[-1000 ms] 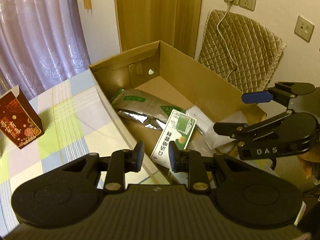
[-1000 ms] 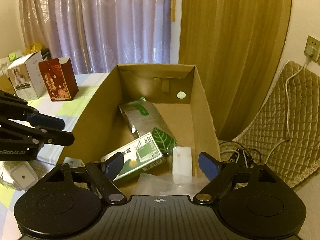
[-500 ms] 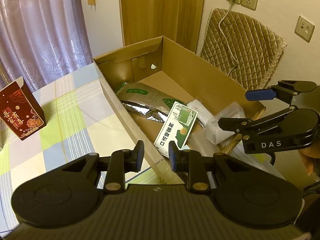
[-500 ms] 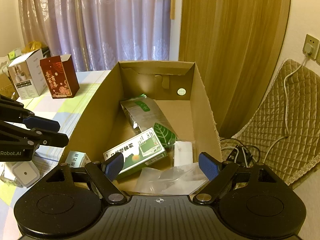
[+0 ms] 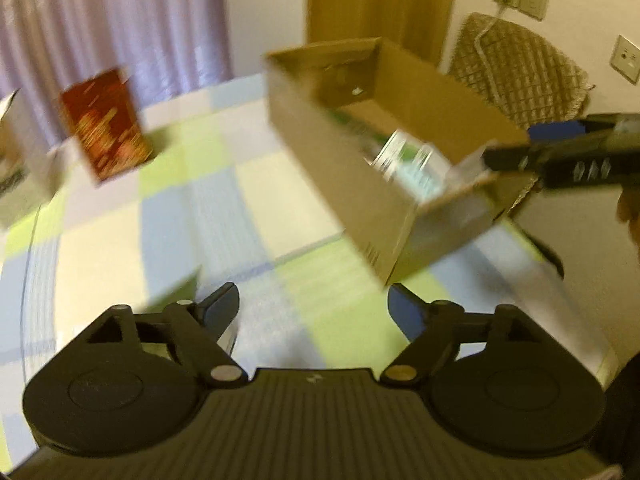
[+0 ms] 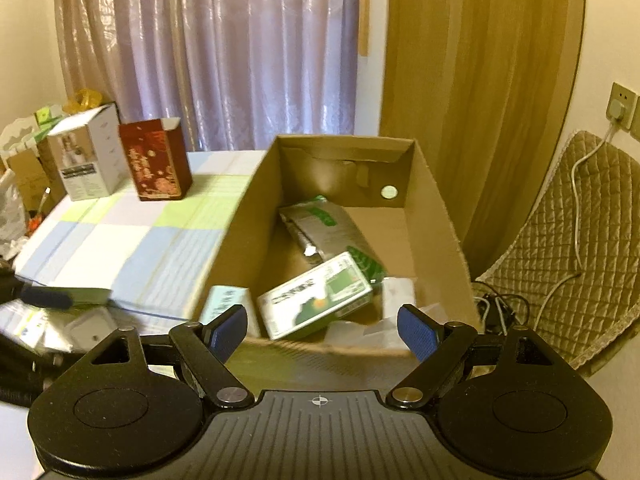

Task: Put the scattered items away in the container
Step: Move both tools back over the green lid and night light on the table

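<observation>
Here the left gripper (image 5: 314, 308) has its jaws spread wide with nothing between them, over the checked tablecloth (image 5: 224, 216); the cardboard box (image 5: 360, 184) sits ahead and to the right, apart from them, blurred. The right gripper (image 6: 322, 328) is likewise spread and empty, just before the box's near wall. Inside lie a green-and-white carton (image 6: 316, 300), a silver pouch (image 6: 324, 232) behind it and a small pale box (image 6: 226, 306). A red box (image 6: 156, 160) stands on the cloth, well apart.
</observation>
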A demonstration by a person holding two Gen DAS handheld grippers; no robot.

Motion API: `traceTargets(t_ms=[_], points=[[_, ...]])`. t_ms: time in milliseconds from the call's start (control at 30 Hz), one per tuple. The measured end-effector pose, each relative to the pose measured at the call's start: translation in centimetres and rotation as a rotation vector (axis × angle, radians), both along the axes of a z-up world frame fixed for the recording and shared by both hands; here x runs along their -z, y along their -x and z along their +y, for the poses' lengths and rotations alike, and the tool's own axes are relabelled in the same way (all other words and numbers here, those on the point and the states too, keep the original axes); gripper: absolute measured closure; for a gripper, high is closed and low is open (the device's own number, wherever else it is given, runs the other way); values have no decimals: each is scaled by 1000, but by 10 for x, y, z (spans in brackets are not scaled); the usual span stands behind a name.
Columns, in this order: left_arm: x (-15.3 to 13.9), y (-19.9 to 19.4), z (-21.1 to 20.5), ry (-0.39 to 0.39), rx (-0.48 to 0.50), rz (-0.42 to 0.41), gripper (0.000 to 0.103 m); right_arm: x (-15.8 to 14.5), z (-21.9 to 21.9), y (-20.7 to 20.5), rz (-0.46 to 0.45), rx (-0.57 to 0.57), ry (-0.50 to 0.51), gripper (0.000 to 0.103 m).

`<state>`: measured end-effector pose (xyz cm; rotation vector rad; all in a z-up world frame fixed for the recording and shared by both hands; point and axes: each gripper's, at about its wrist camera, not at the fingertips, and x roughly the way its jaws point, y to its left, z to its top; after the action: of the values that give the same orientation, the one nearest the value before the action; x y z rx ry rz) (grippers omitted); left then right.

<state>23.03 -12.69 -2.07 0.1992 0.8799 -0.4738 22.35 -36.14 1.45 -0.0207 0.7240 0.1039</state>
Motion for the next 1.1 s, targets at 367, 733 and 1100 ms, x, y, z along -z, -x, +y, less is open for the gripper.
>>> traceTargets(t_ms=[367,733,1100], points=[[18,56,111,-69,-212,10,8,-12,68,45,-46,-87,-46,0],[18,60,173,-91,-301,3,1,3,153,49,23,-241,-28,0],[36,37,191,-61,-282,-20,1,47,189,16,73,-391,67,0]])
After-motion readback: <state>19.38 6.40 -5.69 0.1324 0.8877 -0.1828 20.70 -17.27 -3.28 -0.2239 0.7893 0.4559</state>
